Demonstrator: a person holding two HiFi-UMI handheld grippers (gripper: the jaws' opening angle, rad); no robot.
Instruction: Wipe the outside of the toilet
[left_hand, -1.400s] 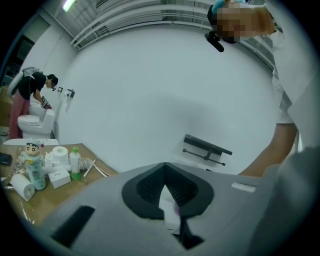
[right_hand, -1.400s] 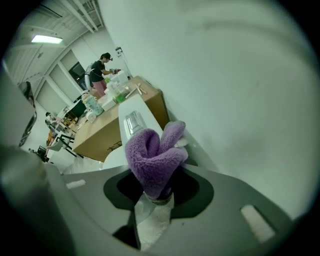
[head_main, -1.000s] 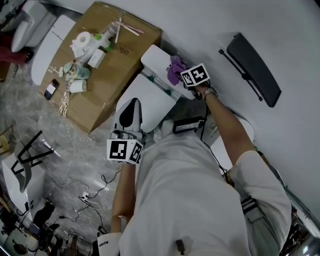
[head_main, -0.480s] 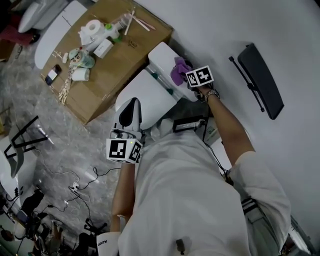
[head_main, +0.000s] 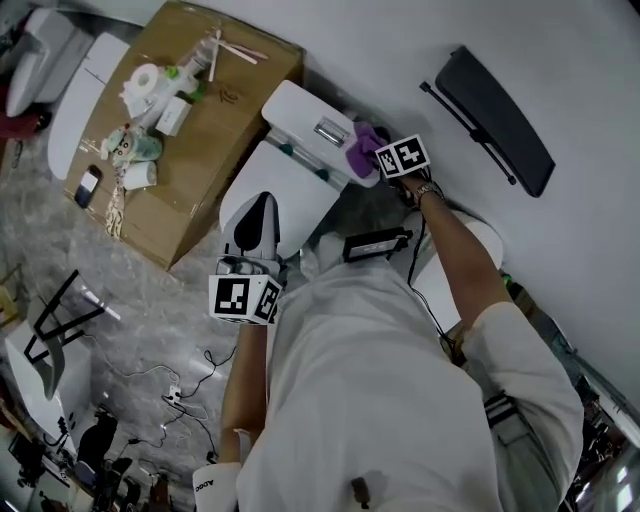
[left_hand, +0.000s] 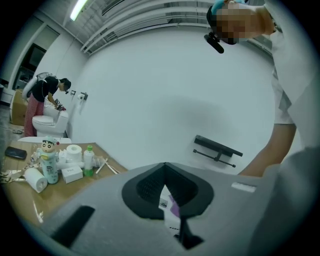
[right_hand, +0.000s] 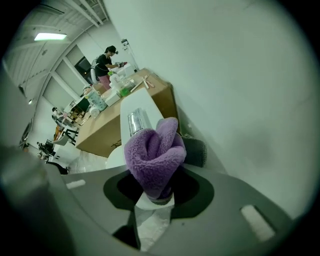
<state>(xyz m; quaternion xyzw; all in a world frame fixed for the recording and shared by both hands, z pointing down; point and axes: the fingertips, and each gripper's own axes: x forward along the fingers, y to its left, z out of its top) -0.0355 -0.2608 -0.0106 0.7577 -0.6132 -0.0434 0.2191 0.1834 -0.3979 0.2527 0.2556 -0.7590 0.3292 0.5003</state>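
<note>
seen from above in the head view, the person's white shirt (head_main: 380, 380) covers the front of the toilet (head_main: 290, 190) bowl and its whole base. beside the toilet's tank, the right gripper (head_main: 378, 163) has its jaws hidden under its marker cube (head_main: 402, 156), which also covers part of the purple cloth (head_main: 360, 140). left of the toilet, the labels on the small bottles (head_main: 140, 148) on the cardboard box (head_main: 240, 95) are too small to read. further left, a second toilet (head_main: 30, 55) is cut by the edge. in the left gripper view, the left gripper (left_hand: 166, 185) body blocks the toilet but for a sliver. in the right gripper view, the purple cloth covers the jaw tips, and a dark object (right_hand: 196, 152) by the toilet's tank cannot be identified.
</note>
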